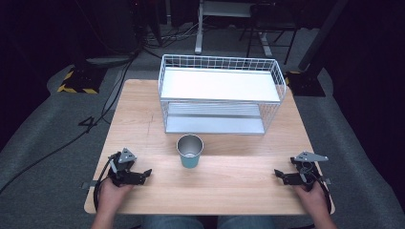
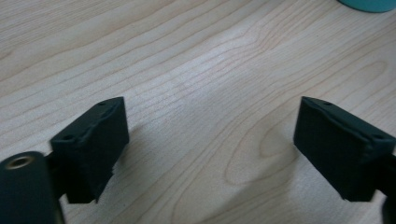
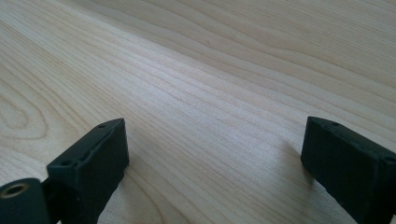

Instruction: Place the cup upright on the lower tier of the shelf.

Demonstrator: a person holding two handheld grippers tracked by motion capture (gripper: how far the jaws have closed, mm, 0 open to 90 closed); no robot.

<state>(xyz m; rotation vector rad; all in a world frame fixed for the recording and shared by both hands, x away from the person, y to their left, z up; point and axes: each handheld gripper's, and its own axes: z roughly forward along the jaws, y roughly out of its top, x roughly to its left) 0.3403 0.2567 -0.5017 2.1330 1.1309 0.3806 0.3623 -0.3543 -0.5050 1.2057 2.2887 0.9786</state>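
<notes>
Teal cup (image 2: 369, 4) cropped by the left gripper view's top edge, perhaps only its base rim.

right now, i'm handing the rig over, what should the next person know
Left gripper: open, nothing between its fingers, resting low on the table near its left front.
Right gripper: open, holding nothing, near the right front.
Teal cup: upright at the table's middle, in front of the white wire rack, untouched.
Done: nothing visible yet.
Left: probably grasping the cup.

Lab (floor cables (image 1: 119, 81), hazard-striped stand base (image 1: 76, 80))
</notes>
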